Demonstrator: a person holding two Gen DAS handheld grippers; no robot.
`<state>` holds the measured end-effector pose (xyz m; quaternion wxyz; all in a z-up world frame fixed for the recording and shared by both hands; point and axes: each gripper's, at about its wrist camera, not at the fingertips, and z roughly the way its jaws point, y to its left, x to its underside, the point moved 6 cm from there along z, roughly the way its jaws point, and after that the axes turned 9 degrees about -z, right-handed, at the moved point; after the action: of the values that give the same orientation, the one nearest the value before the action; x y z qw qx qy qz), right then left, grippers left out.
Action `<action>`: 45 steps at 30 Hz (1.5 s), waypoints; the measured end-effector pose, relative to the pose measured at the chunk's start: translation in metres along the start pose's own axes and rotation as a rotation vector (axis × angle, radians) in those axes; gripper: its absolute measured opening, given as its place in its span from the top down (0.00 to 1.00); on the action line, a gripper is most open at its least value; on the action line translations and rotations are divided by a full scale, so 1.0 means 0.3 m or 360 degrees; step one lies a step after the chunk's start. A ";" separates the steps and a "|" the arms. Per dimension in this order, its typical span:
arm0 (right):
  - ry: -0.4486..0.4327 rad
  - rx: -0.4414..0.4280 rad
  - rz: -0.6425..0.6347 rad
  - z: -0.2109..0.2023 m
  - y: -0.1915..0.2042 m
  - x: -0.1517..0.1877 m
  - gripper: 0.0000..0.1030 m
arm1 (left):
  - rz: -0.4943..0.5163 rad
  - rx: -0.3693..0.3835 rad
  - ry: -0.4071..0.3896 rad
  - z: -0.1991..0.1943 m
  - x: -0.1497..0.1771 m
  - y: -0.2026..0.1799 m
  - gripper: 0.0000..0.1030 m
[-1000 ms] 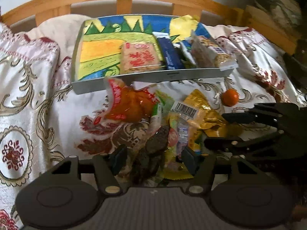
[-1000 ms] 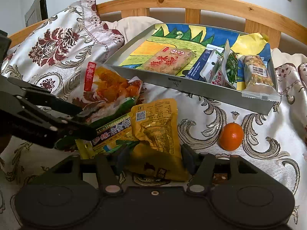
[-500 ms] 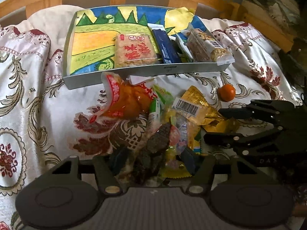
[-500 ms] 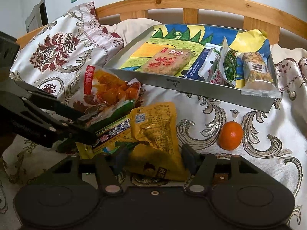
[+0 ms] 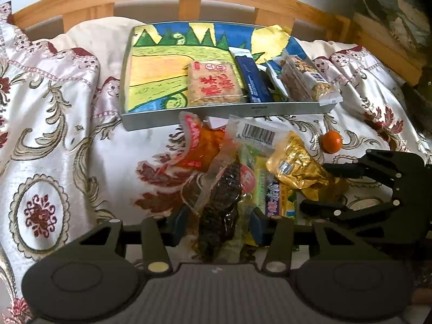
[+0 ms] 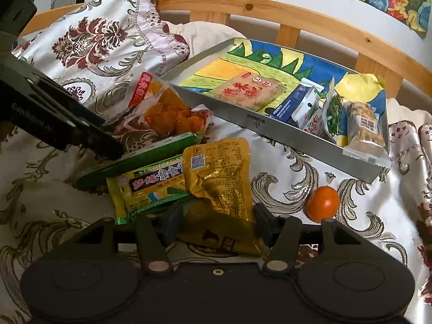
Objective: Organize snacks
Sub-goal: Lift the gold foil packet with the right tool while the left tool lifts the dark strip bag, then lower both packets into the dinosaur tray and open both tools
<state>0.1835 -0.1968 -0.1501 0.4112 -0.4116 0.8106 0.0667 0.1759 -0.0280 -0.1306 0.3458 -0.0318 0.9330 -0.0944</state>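
Patterned bedspread [image 5: 62, 140], tray [image 5: 216, 113] as landmark. My left gripper [image 5: 216, 224], jaws just closing, pinches dark snack pack [image 5: 218, 197] below tray, long axis toward it. My right gripper [image 6: 216, 224] straddles gold pouch [image 6: 221, 178]; grip unclear.

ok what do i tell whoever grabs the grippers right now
Left gripper: jaws just closed on the dark snack packet.
Right gripper: jaws just closing around the gold packet; grip unclear.
Tray: several snacks already in, room to spare.
Still out on the bedspread: red packet, green packet, yellow packet, orange.
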 end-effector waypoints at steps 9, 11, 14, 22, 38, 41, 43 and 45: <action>-0.0018 0.0044 -0.0057 0.003 0.012 0.002 0.42 | -0.0034 -0.0021 -0.0032 -0.012 0.001 0.018 0.52; -0.0024 0.0050 -0.0066 0.002 0.013 0.003 0.42 | -0.0053 -0.0027 -0.0041 -0.013 0.002 0.021 0.52; -0.0042 0.0071 -0.0082 -0.003 0.013 0.000 0.42 | -0.0072 -0.0023 -0.0071 -0.025 -0.002 0.019 0.52; -0.0122 0.0175 -0.0164 -0.028 0.009 -0.020 0.42 | -0.0081 0.0036 -0.0116 -0.053 -0.002 -0.019 0.52; -0.0485 0.0465 -0.0034 -0.058 -0.149 -0.191 0.42 | -0.0168 0.0129 -0.0313 -0.063 -0.224 -0.095 0.52; -0.0536 0.0573 0.0024 -0.052 -0.236 -0.231 0.42 | -0.0183 0.0119 -0.0359 -0.024 -0.316 -0.108 0.52; -0.0556 0.0643 0.0084 -0.054 -0.307 -0.249 0.42 | -0.0190 0.0106 -0.0365 0.018 -0.375 -0.125 0.52; -0.0557 0.0695 0.0154 -0.058 -0.384 -0.253 0.42 | -0.0212 0.0097 -0.0359 0.069 -0.429 -0.143 0.52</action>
<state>0.2806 -0.2333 -0.0575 0.6202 -0.2562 0.7412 -0.0200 0.2866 -0.0572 -0.0553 0.4424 -0.0936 0.8807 -0.1412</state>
